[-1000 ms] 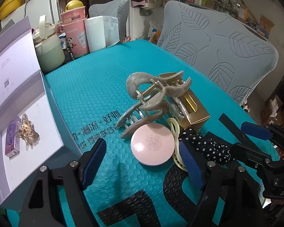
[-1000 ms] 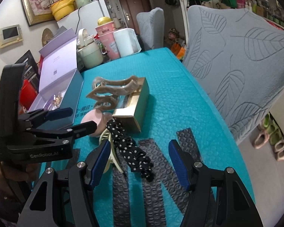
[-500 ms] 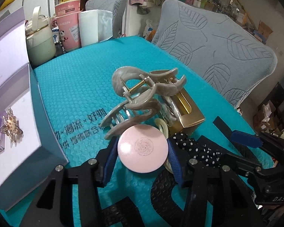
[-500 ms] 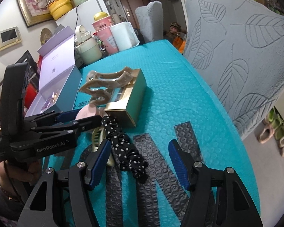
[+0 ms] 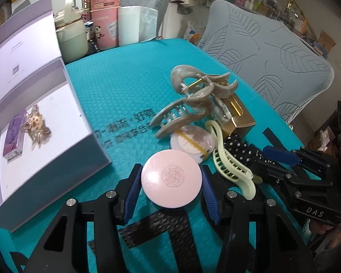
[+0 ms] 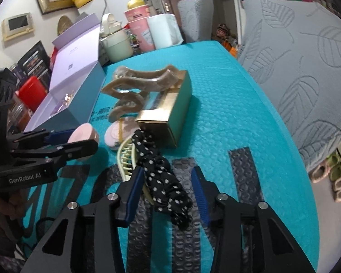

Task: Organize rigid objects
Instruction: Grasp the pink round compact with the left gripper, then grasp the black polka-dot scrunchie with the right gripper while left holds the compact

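Observation:
My left gripper point(image 5: 170, 188) is shut on a round pink compact point(image 5: 171, 180) and holds it lifted above the teal mat; it also shows in the right wrist view point(image 6: 83, 136). A second pale round disc with a yellow band point(image 5: 192, 143) lies on the mat. A big beige claw clip point(image 5: 191, 100) leans on a gold box point(image 5: 237, 113). A pale yellow clip point(image 5: 229, 161) lies beside a black polka-dot scrunchie point(image 6: 161, 173). My right gripper point(image 6: 168, 195) is half closed around the scrunchie, its pads apart from it. An open lilac box point(image 5: 34, 118) holds a purple tube and a gold brooch.
Behind the mat stand a green kettle point(image 5: 71, 38), pink cups point(image 5: 104, 22) and a white roll point(image 5: 136, 26). A grey leaf-patterned chair point(image 5: 272, 61) flanks the table's right edge. The lilac box's lid point(image 5: 22, 45) stands open at left.
My left gripper closed on the pink compact and lifted it back, uncovering a second pale disc. My right gripper narrowed and moved forward around the scrunchie.

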Demonstrator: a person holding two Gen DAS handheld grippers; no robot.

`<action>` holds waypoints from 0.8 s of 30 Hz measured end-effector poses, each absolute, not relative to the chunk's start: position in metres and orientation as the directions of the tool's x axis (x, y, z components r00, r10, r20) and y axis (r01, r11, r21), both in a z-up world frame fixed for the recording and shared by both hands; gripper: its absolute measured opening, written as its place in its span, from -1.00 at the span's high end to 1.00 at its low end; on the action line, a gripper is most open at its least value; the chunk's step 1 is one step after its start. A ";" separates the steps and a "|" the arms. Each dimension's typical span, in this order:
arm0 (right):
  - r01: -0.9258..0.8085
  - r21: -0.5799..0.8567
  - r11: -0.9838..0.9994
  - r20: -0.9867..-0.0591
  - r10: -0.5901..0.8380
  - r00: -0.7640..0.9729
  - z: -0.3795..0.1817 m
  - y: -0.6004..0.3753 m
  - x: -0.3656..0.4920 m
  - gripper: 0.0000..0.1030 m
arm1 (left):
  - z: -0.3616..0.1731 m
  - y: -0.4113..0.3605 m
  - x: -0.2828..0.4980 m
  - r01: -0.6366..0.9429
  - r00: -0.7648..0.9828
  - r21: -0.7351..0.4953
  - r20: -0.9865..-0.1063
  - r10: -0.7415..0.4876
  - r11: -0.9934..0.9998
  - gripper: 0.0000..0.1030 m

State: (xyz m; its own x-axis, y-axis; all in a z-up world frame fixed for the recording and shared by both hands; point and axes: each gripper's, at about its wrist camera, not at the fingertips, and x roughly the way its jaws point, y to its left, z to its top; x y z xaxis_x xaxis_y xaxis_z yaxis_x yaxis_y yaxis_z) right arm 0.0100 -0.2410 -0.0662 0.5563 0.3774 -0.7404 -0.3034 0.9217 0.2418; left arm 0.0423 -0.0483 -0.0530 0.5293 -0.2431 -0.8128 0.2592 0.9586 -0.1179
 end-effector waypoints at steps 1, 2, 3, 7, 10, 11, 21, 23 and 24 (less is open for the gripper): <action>-0.311 0.234 0.921 -0.741 0.376 0.557 -0.066 -0.238 0.010 0.19 | -0.054 -0.047 0.041 0.256 0.529 -0.117 -0.814 -0.240 0.960 0.02; -0.321 0.224 0.920 -0.742 0.375 0.556 -0.066 -0.235 0.010 0.21 | -0.054 -0.046 0.040 0.254 0.528 -0.119 -0.814 -0.241 0.960 0.02; -0.327 0.220 0.919 -0.743 0.375 0.555 -0.066 -0.232 0.009 0.22 | -0.055 -0.045 0.038 0.252 0.525 -0.123 -0.816 -0.243 0.960 0.02; -0.330 0.245 0.912 -0.741 0.396 0.543 -0.066 -0.230 0.008 0.45 | -0.057 -0.040 0.036 0.244 0.513 -0.142 -0.820 -0.252 0.959 0.02; -0.313 0.302 0.900 -0.730 0.430 0.532 -0.068 -0.233 0.007 0.67 | -0.056 -0.035 0.031 0.240 0.514 -0.146 -0.819 -0.254 0.960 0.02; -0.305 0.283 0.909 -0.737 0.409 0.538 -0.068 -0.232 0.006 0.75 | -0.056 -0.034 0.029 0.240 0.516 -0.144 -0.819 -0.252 0.960 0.02; -0.328 0.170 0.929 -0.778 0.331 0.535 -0.072 -0.214 0.002 0.19 | -0.063 -0.024 0.020 0.225 0.505 -0.161 -0.824 -0.257 0.961 0.02; -0.329 0.147 0.933 -0.777 0.314 0.545 -0.073 -0.211 0.002 0.18 | -0.063 -0.022 0.019 0.220 0.505 -0.163 -0.825 -0.255 0.962 0.02; -0.325 0.139 0.935 -0.777 0.307 0.550 -0.074 -0.210 0.002 0.18 | -0.063 -0.020 0.018 0.216 0.506 -0.165 -0.824 -0.255 0.962 0.02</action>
